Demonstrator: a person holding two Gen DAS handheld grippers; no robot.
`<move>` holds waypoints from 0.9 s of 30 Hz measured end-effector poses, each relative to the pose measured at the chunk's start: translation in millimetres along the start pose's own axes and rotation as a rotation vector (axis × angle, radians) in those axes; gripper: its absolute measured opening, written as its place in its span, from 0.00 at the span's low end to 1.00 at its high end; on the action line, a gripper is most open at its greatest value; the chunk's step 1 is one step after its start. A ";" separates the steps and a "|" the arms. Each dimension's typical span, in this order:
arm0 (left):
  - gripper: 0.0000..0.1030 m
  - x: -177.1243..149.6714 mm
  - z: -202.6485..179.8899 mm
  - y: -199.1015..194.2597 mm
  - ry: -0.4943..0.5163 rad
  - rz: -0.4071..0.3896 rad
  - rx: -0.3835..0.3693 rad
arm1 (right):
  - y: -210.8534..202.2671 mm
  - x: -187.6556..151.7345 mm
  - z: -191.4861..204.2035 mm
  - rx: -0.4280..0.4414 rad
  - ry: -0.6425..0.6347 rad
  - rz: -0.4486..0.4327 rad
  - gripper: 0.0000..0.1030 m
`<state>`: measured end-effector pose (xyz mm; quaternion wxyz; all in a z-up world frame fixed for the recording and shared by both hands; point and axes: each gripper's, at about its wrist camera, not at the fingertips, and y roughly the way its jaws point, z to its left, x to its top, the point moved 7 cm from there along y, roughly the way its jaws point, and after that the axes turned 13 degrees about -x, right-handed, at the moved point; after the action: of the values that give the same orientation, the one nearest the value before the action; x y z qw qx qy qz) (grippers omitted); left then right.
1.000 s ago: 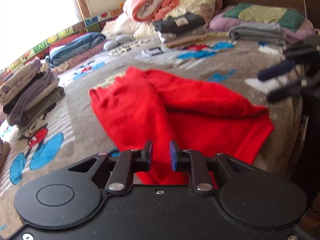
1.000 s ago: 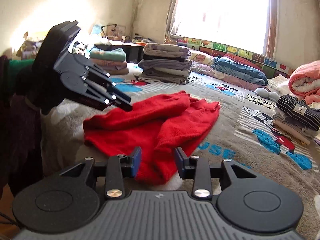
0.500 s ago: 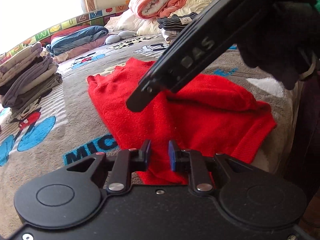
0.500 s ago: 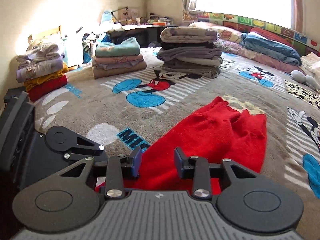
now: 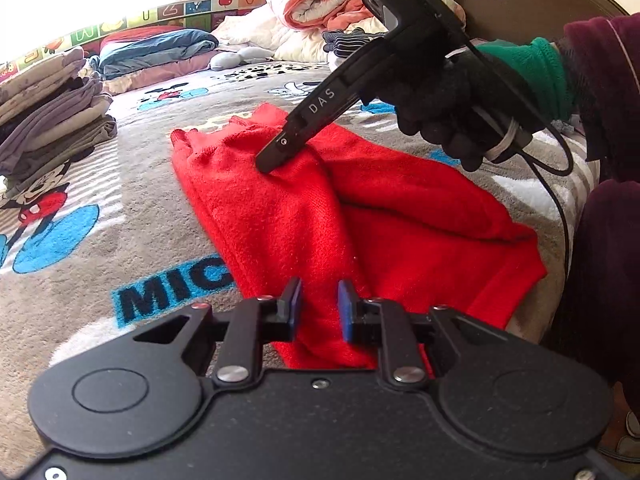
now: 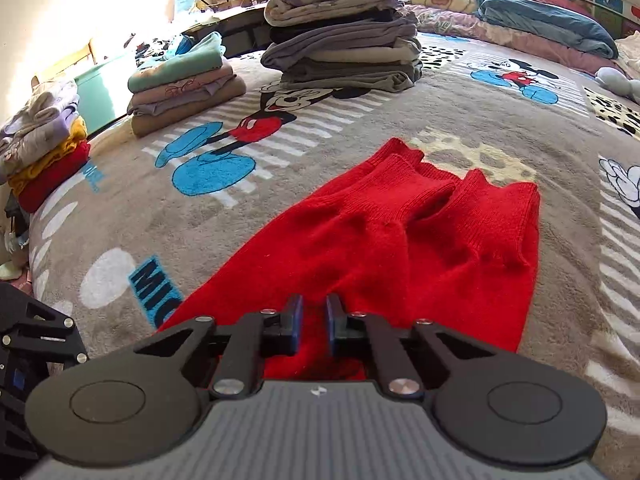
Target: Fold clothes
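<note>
Cartoon-mouse grey fleece blanket covers the bed, folded stacks along its far side. On it I see the red knitted sweater lying half folded in front of me. My right tongs have snapped closed, their tip touching its fabric; my left tongs hang narrowly parted above the near hem, pinching nothing.

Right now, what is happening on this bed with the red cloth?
A person with a handheld gripper in each hand is folding a red sweater that lies partly folded on a cartoon-print blanket. The right gripper has closed down on a raised fold near the sweater's middle. The left gripper, nearly closed, sits at the near edge of the sweater. Stacks of folded clothes already sit farther back on the bed.
</note>
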<state>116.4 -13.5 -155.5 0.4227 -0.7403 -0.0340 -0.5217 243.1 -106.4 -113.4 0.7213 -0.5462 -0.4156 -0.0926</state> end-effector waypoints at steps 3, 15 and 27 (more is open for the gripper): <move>0.16 0.4 0.3 0.4 -0.009 0.002 -0.008 | 8.6 7.7 -19.4 0.005 0.080 -0.015 0.11; 0.17 -0.5 1.0 -1.1 -0.023 0.008 -0.033 | 41.6 18.3 -60.7 0.038 0.284 0.018 0.00; 0.18 -0.8 2.7 -2.2 -0.029 0.008 -0.056 | 27.5 57.1 -51.8 0.036 0.195 -0.021 0.18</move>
<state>117.1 -10.0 -155.1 0.4033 -0.7594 -0.0225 -0.5100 321.4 -122.2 -95.9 0.7670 -0.5174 -0.3506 -0.1454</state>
